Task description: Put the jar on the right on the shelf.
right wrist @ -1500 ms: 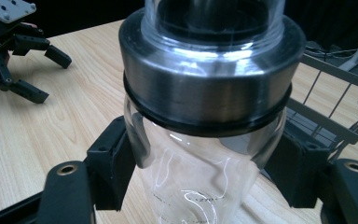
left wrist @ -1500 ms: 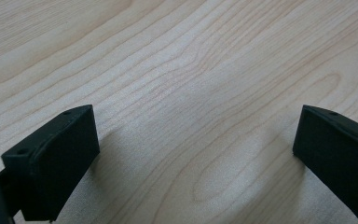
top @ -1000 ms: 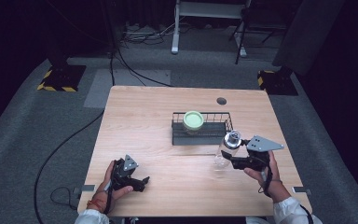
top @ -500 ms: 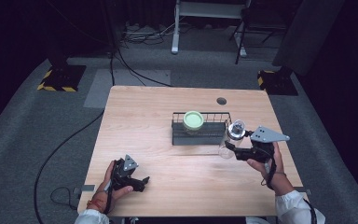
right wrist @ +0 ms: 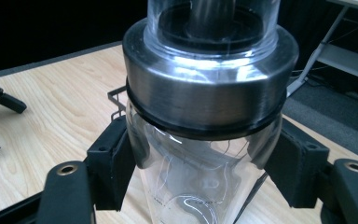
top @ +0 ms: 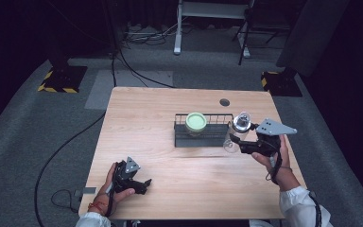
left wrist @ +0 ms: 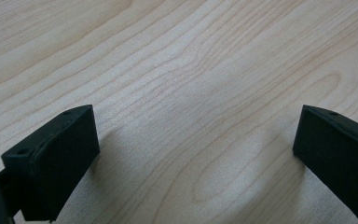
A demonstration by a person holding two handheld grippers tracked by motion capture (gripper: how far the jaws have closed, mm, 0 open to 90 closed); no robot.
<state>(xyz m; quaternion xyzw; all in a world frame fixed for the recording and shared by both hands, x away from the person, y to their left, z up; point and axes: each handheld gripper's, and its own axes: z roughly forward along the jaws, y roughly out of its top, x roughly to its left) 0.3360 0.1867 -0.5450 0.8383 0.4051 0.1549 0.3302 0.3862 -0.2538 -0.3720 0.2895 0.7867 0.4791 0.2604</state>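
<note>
A clear glass bottle [top: 237,133] with a steel collar and clear cap hangs tilted above the table, just right of a black wire basket [top: 184,137]. My right gripper [top: 234,141] is shut on it; in the right gripper view both pads press the glass of the bottle [right wrist: 205,93] just under the collar. Inside the basket stands a green-lidded container [top: 195,121]. My left gripper [top: 145,185] rests on the wooden table [top: 151,118] near the front left edge. In the left gripper view its jaws stand wide apart over bare wood [left wrist: 177,70], so that gripper [left wrist: 196,154] is open.
A round cable hole [top: 224,102] sits in the tabletop behind the basket. A cable [top: 66,146] trails over the grey floor at the left. A white metal frame [top: 208,19] stands beyond the table's far edge.
My right gripper has carried the bottle up and away from the person, to beside the basket's right end. The left gripper has stayed put.
</note>
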